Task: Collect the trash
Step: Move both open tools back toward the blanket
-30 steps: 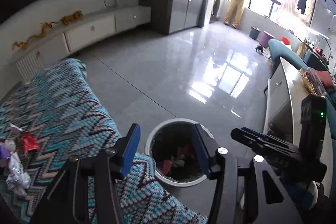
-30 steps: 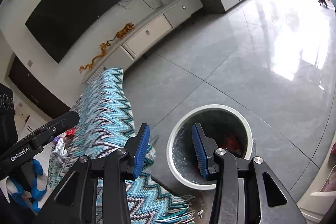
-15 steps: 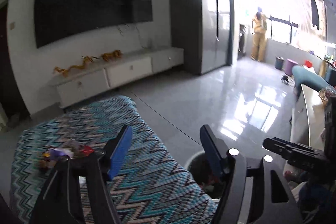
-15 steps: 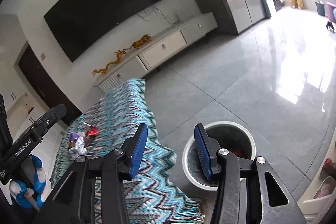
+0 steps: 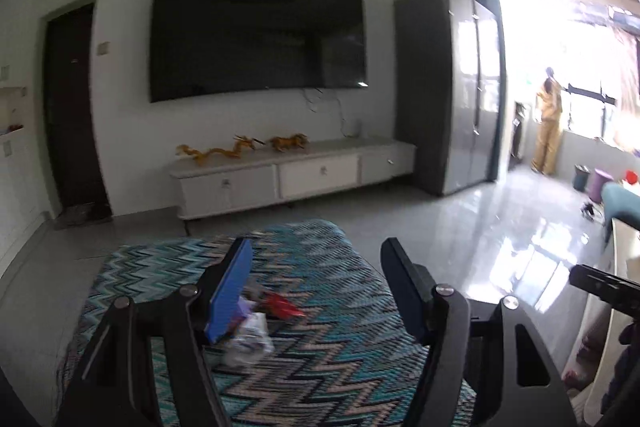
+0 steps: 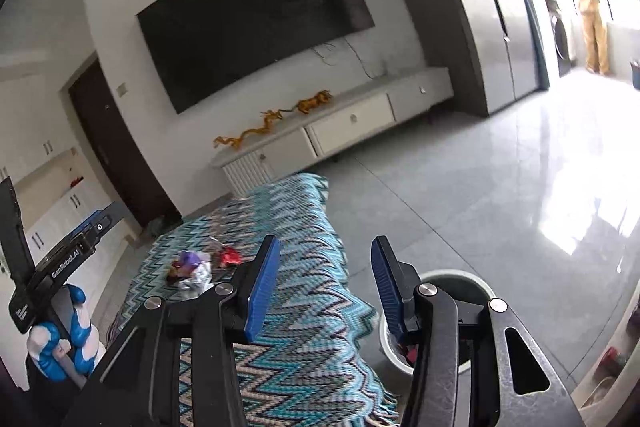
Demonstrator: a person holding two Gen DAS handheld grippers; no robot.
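Note:
A small pile of trash lies on a table covered with a blue zigzag cloth [image 5: 328, 339]: a crumpled clear wrapper [image 5: 250, 341], a red wrapper [image 5: 282, 306] and a purple scrap [image 6: 188, 259]. My left gripper [image 5: 316, 291] is open and empty, above the cloth with the pile just by its left finger. My right gripper [image 6: 324, 287] is open and empty, over the cloth's right edge. The pile [image 6: 196, 267] sits to its left. A round white trash bin [image 6: 460, 287] stands on the floor below the right finger, with red trash inside.
A white TV cabinet [image 5: 292, 175] with gold dragon figures and a large wall TV [image 5: 256, 35] stand behind the table. Glossy grey floor [image 6: 500, 187] stretches to the right. A person in yellow [image 5: 548, 123] stands at the far window. A white counter edge [image 5: 624, 267] is at right.
Both grippers have swung up and left, away from the bin and toward the table. The trash pile has come between and beside the left gripper's fingers. Both stay open.

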